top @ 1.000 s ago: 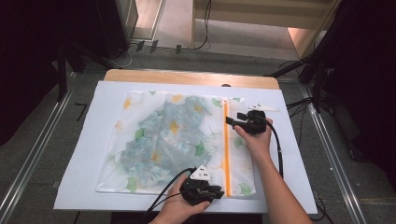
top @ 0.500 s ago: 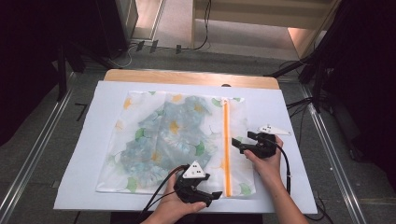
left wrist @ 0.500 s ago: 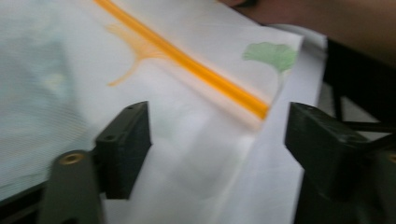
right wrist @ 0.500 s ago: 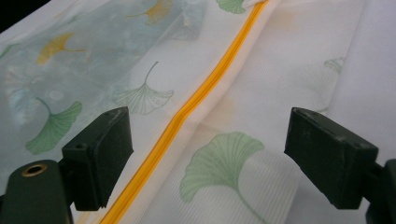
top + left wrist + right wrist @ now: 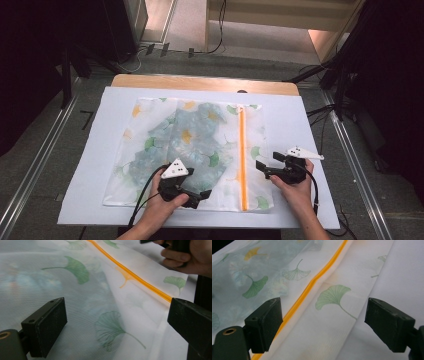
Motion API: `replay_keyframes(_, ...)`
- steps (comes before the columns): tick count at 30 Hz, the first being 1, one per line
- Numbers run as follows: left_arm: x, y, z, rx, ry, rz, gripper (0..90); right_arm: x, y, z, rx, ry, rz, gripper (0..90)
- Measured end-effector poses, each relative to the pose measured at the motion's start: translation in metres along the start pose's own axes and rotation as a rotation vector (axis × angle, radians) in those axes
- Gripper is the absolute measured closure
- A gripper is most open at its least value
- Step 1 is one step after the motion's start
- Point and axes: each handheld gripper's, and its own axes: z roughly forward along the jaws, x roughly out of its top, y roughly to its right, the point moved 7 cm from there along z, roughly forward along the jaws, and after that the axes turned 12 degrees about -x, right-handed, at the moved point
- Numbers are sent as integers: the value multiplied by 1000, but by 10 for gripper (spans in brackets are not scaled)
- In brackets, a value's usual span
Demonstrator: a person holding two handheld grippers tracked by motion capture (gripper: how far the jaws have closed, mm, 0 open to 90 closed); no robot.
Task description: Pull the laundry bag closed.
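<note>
White mesh laundry bag (image 5: 190,145), printed with ginkgo leaves, lies flat on a pale sheet (image 5: 95,150) covering the table. Left gripper (image 5: 202,194) rests on the bag's near edge, jaws spread wide, gripping nothing. Orange zipper (image 5: 242,160) runs front to back between the grippers. Right gripper (image 5: 260,167) sits at the bag's right edge, jaws likewise apart and empty.

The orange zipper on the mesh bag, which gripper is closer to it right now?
Right. The right gripper sits just beside the orange zipper; the left gripper lies over the mesh bag, farther off.
</note>
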Motion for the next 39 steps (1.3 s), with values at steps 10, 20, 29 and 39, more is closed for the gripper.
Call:
replay_keyframes(10, -3, -31, -36, 88, 39, -25, 28, -17, 17, -33, -33, -1, -12, 144)
replay_keyframes(20, -5, -56, -73, 179, 76, -47, 28, -27, 26, -58, -50, 9, -23, 141)
replay_keyframes(29, -15, -83, -127, 305, 130, -65, 29, -33, 37, -73, -79, 12, -13, 141)
replay_keyframes(39, -37, -99, -171, 372, 146, -91, 29, -40, 51, -84, -104, 12, 2, 141)
